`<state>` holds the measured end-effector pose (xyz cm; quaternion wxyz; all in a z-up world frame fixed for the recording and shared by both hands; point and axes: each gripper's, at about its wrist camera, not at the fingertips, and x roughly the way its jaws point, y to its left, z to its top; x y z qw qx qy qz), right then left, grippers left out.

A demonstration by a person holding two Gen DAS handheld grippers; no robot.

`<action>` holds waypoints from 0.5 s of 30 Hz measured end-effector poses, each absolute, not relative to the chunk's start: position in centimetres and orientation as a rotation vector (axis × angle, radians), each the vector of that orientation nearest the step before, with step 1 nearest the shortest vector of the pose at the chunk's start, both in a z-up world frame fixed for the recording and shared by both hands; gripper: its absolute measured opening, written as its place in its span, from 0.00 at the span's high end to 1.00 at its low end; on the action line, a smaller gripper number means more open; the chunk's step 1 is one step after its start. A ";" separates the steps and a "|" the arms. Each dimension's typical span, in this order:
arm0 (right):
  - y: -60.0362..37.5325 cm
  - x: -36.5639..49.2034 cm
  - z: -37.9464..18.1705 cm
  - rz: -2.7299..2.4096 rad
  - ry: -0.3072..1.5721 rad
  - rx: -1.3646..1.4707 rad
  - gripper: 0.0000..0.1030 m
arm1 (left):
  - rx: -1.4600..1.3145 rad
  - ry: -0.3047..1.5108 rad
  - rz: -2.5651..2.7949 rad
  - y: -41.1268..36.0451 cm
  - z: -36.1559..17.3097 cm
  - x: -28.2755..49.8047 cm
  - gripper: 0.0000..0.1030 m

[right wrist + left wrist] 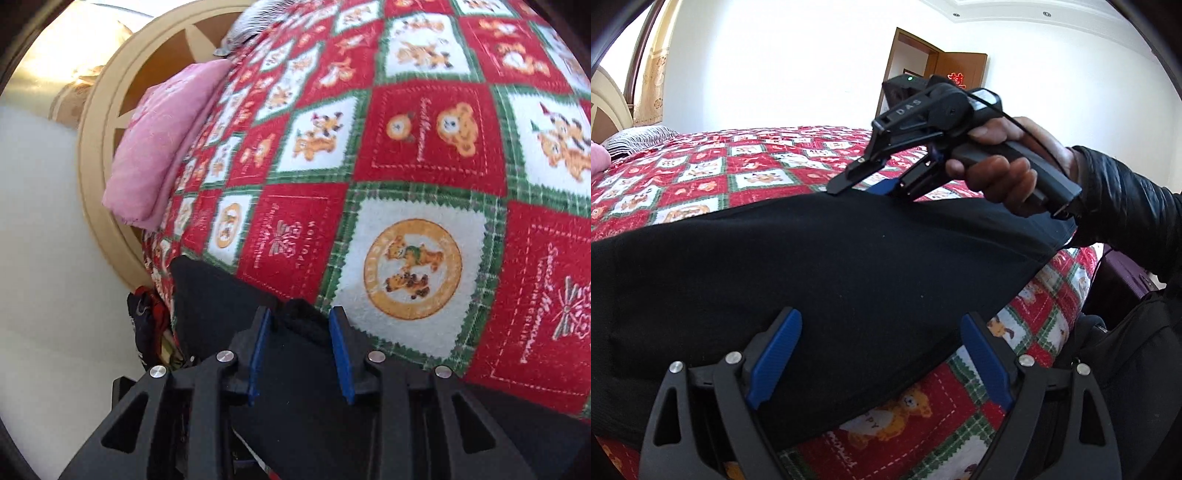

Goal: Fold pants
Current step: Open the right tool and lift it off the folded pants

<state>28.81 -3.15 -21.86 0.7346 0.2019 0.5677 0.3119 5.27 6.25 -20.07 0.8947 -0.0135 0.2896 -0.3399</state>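
Blue-padded fingers (779, 354) of the left gripper (882, 354) sit closest in the left wrist view, spread wide apart, nothing pinched; black pants (820, 258) lie under and between them. Pants are spread flat across the bed (713, 173), over a red, green and white teddy-bear quilt, stretching from left frame edge toward the right, where their end is hidden behind a person's hand (1004, 170) and dark sleeve (1126, 199). That hand grips the handle of the right gripper (857, 188), tilted down at the far edge of the pants. Right wrist view: right gripper (301, 350) fingers (340, 350) are partly apart, a raised bump of black fabric between the blue pads; cannot tell whether the pads actually press it, looks loose. More of the pants (207, 295) runs off toward the bed edge, lower part cut off by the gripper body. Pink pillow (159, 147) sits at the head of the bed against a cream headboard (99, 122); striped grey item (639, 138) beside it, hard to identify. Dark bundle (142, 317) hangs at the bed side, mostly hidden. Brown door (960, 74) stands open in the white wall. No containers seen. Right wrist view is motion-blurred.
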 end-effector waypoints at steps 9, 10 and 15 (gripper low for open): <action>-4.7 28.3 -20.4 0.728 1.153 0.614 0.97 | -0.006 0.585 -0.699 6.0 -20.2 5.1 0.12; -5.1 28.3 -20.2 0.734 1.134 0.642 1.00 | -0.002 0.584 -0.699 6.0 -20.2 5.1 0.12; -6.1 28.4 -18.9 0.713 1.088 0.633 1.00 | 0.003 0.578 -0.696 6.0 -20.3 5.0 0.12</action>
